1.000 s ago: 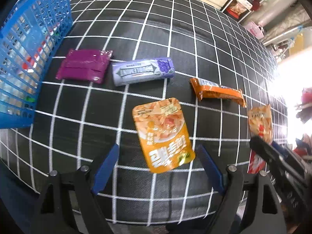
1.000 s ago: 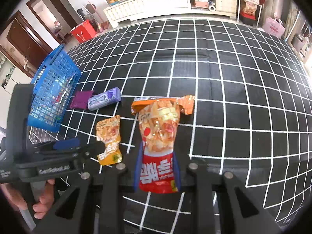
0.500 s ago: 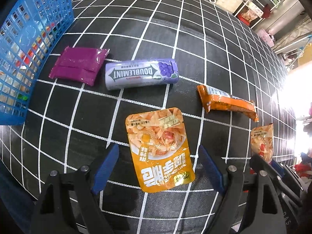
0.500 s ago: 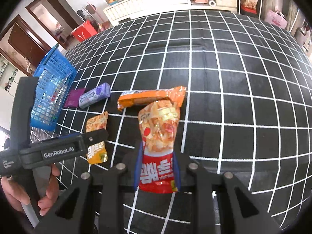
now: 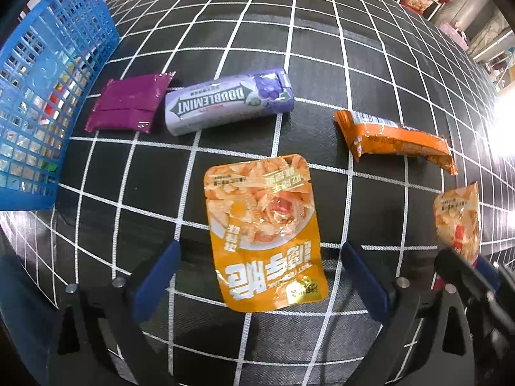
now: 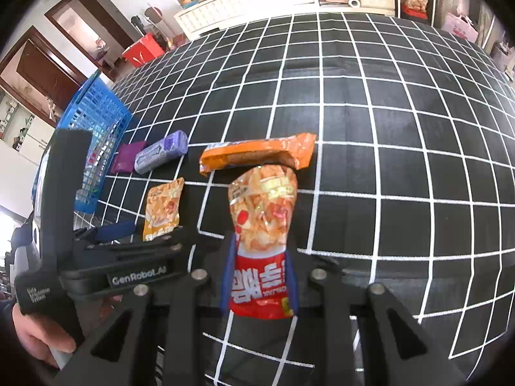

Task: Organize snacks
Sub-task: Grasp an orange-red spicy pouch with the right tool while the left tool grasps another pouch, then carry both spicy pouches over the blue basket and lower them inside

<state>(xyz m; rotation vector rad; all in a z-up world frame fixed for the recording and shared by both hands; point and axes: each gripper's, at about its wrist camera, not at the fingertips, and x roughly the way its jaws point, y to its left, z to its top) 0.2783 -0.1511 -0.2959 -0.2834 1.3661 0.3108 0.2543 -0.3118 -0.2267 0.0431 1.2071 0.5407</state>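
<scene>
My right gripper [image 6: 259,281] is shut on a red and orange snack pouch [image 6: 262,225], held above the cloth; the same pouch [image 5: 457,218] shows at the right edge of the left wrist view. My left gripper [image 5: 260,276] stands open, its blue pads on either side of the lower half of a yellow snack pouch [image 5: 264,231] lying flat. Beyond it lie an orange wrapper [image 5: 396,141], a purple Doublemint pack [image 5: 228,106] and a purple sachet [image 5: 128,104]. A blue basket [image 5: 38,96] stands at the left.
All snacks lie on a black cloth with white grid lines [image 6: 386,128]. A hand [image 6: 38,337] holds the left gripper's handle at the lower left of the right wrist view. Cabinets, shelves and doorways stand far behind the table.
My left gripper has come down and forward, so the yellow pouch now lies between its pads. The right gripper has drawn back slightly with its pouch, uncovering the orange wrapper.
</scene>
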